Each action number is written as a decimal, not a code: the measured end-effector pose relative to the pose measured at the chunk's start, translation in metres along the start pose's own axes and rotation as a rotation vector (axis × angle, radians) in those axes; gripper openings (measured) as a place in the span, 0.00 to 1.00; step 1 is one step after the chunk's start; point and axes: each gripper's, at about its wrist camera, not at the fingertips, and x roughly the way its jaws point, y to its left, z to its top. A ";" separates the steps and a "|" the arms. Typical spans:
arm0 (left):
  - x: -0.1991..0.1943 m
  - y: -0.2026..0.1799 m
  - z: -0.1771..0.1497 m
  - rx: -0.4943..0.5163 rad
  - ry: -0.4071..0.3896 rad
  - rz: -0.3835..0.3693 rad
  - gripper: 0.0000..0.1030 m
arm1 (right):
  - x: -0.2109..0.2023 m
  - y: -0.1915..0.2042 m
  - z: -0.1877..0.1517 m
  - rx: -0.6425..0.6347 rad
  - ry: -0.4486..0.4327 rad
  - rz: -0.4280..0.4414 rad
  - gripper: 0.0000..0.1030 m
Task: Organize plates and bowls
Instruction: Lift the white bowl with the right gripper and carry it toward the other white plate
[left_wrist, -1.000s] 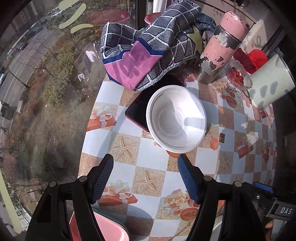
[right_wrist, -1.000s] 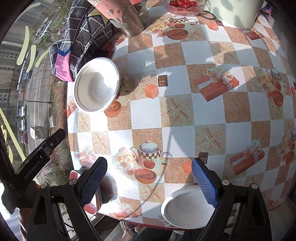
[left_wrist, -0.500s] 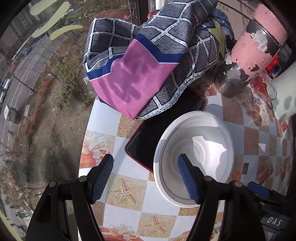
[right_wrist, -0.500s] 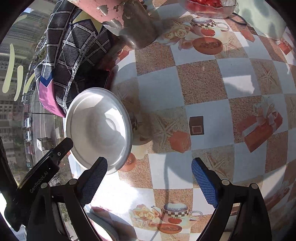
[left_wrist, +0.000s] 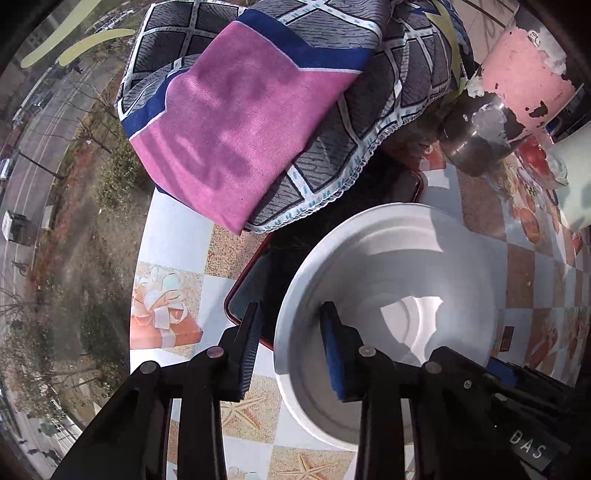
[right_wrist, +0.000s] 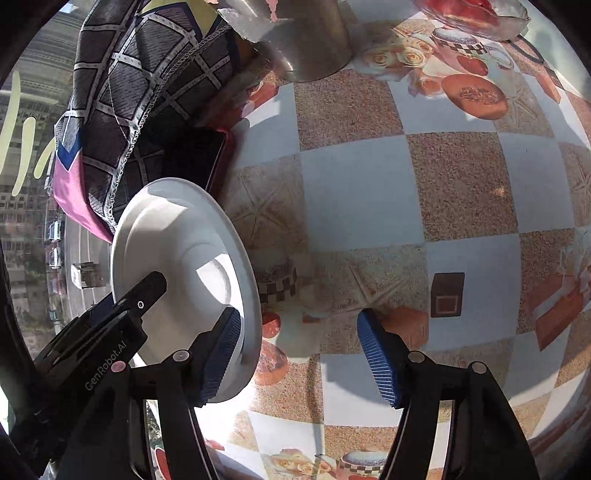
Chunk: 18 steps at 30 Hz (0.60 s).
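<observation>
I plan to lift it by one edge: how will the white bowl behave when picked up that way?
The white bowl looks thin-walled and probably light, so one rim pinch may do. Its smooth, glossy surface could slip, and gripped off-centre it would likely tilt. The left claw straddles the near rim, one finger outside, one inside; the bowl overlaps a dark tablet, so it may rock.
</observation>
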 end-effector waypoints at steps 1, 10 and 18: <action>-0.001 -0.003 0.000 0.020 -0.003 -0.007 0.21 | 0.003 0.001 0.000 0.001 0.017 0.009 0.38; -0.004 -0.023 -0.042 0.094 0.035 0.006 0.20 | 0.011 0.004 -0.024 -0.064 0.100 -0.016 0.16; -0.012 -0.028 -0.129 0.073 0.095 -0.025 0.21 | 0.013 -0.004 -0.088 -0.138 0.199 -0.111 0.17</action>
